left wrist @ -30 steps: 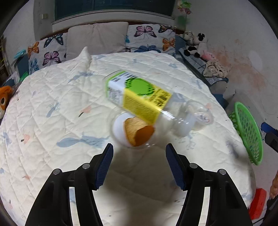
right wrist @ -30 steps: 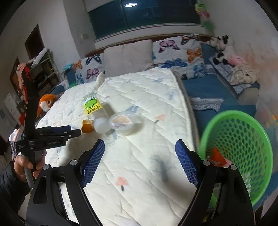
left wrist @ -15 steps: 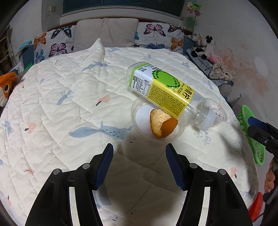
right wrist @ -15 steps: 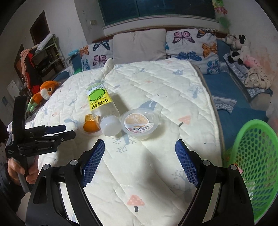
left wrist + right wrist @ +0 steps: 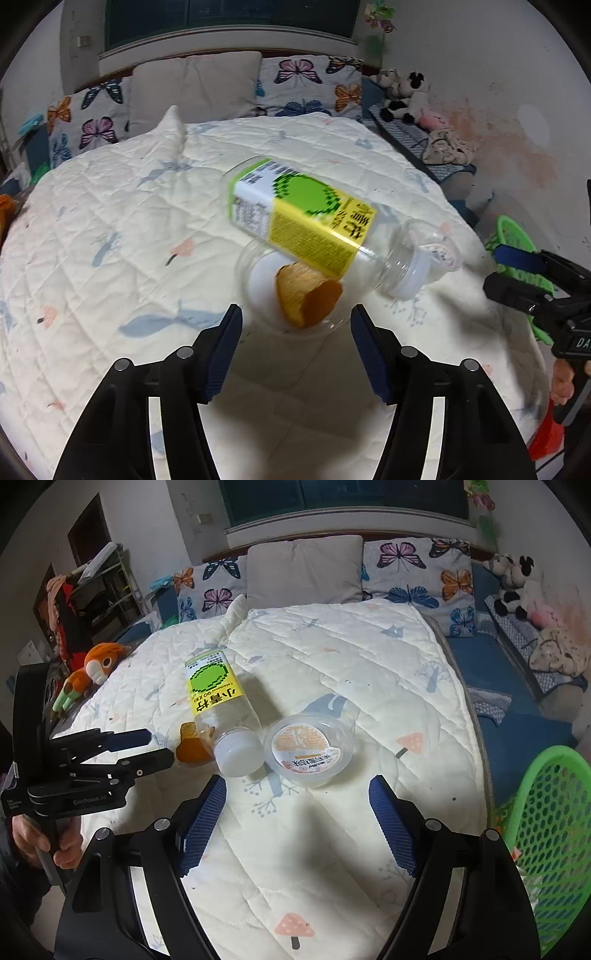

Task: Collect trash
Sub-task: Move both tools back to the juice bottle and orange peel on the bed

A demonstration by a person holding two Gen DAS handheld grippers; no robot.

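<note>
An empty clear bottle (image 5: 314, 221) with a green and yellow label lies on its side on the quilted bed; it also shows in the right wrist view (image 5: 221, 709). A clear cup with orange peel (image 5: 306, 295) lies against it, just ahead of my open left gripper (image 5: 295, 325). The peel cup (image 5: 192, 746) sits right at the left gripper's fingertips (image 5: 162, 757). A sealed jelly cup (image 5: 306, 749) lies beside the bottle cap, just ahead of my open right gripper (image 5: 297, 797). Both grippers are empty.
A green mesh basket (image 5: 554, 830) stands off the bed's right side, also seen in the left wrist view (image 5: 517, 243). Pillows (image 5: 306, 572) line the headboard. An orange plush toy (image 5: 96, 668) lies at the bed's left edge. Plush toys (image 5: 402, 96) sit by the right wall.
Both grippers have moved closer to the trash on the bed. The right gripper swung away from the basket toward the jelly cup. The left gripper closed in on the peel cup.
</note>
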